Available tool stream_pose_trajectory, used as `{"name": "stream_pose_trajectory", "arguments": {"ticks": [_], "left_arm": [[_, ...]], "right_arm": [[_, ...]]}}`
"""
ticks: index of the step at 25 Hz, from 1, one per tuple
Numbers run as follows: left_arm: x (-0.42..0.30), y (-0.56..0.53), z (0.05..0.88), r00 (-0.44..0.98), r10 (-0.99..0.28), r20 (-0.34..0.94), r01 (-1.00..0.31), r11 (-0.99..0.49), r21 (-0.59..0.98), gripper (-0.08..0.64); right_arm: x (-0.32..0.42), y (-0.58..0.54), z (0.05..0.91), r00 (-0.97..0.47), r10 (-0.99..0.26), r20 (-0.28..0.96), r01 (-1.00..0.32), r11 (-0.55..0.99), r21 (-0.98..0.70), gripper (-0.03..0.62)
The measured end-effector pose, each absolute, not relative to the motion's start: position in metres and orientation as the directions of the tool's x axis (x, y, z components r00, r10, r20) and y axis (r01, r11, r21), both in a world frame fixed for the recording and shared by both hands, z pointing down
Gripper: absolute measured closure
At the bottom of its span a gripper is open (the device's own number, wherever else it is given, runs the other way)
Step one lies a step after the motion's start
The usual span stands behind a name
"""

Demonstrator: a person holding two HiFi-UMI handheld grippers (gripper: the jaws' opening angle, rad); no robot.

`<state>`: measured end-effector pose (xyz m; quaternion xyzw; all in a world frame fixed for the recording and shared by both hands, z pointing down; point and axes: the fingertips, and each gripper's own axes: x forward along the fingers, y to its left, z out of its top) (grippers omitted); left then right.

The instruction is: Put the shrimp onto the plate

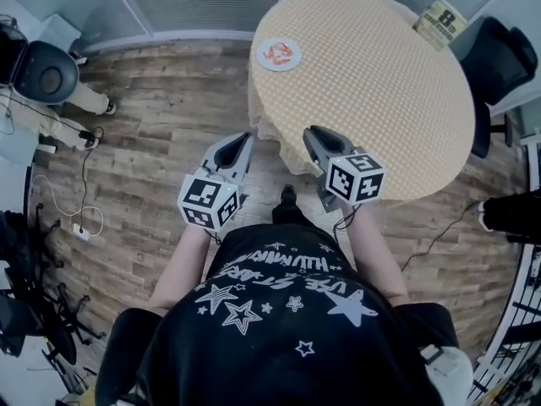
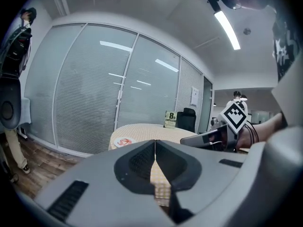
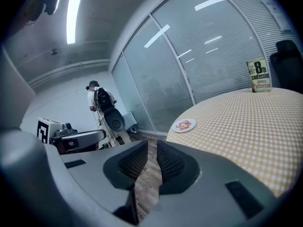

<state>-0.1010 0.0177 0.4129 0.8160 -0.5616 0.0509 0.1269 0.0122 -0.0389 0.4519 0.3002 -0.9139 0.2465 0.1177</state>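
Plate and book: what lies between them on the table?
Nothing but bare checkered tablecloth between the plate and the book, seen in the head view.

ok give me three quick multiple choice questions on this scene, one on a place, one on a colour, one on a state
1. Where does the plate stand?
A on the floor
B near the edge of the round table
C on a chair

2. What colour is the tablecloth?
A yellow check
B plain blue
C red stripes

3. How do the jaws of the left tool stand?
A wide apart
B gripping something
C together, nothing between them

Answers:
1. B, the head view shows the plate by the table's far left edge.
2. A, the cloth is a fine yellow check in every view.
3. C, the left gripper view shows the jaws meeting, with nothing held.
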Motion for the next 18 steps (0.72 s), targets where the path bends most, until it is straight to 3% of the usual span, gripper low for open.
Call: {"name": "stream_pose_trajectory", "arguments": {"ticks": [18], "left_arm": [[-0.087,0.090,0.418,0.425,-0.884,0.198,-0.900,-0.388,0.200,0.551]], "right_arm": [[0.050,0.054,0.455,-0.715,-0.544,0.439,-0.689,0.656,-0.310,0.532]]}}
